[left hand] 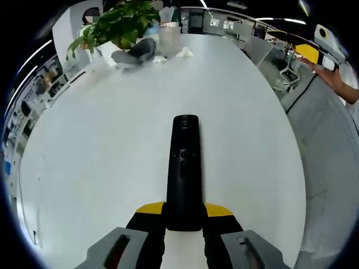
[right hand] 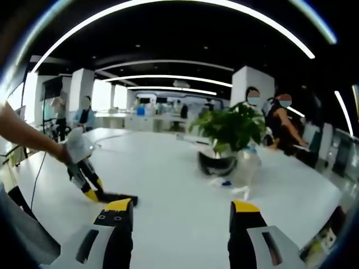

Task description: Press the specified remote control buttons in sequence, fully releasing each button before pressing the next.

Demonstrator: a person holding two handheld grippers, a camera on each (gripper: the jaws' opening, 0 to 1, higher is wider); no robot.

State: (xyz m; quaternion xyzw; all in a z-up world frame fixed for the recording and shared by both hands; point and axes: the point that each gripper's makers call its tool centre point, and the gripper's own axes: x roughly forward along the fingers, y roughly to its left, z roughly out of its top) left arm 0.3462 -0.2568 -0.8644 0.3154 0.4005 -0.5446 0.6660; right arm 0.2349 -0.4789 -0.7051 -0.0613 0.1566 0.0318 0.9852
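The remote (left hand: 183, 174) is clamped at its near end by the left gripper (left hand: 184, 216), long axis straight ahead. The right gripper (right hand: 182, 216), wide and empty, is held well apart, the remote (right hand: 119, 198) lying ahead-left of it.

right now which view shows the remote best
The left gripper view: the remote lies lengthwise mid-picture, buttons up, its near end between the left tongs. The right gripper view shows it only as a small dark sliver on the table, far left.

bright, even | ceiling strip lights (right hand: 168, 78) overhead | soft glare on table (left hand: 112, 140) | edges bowed, slightly blurred
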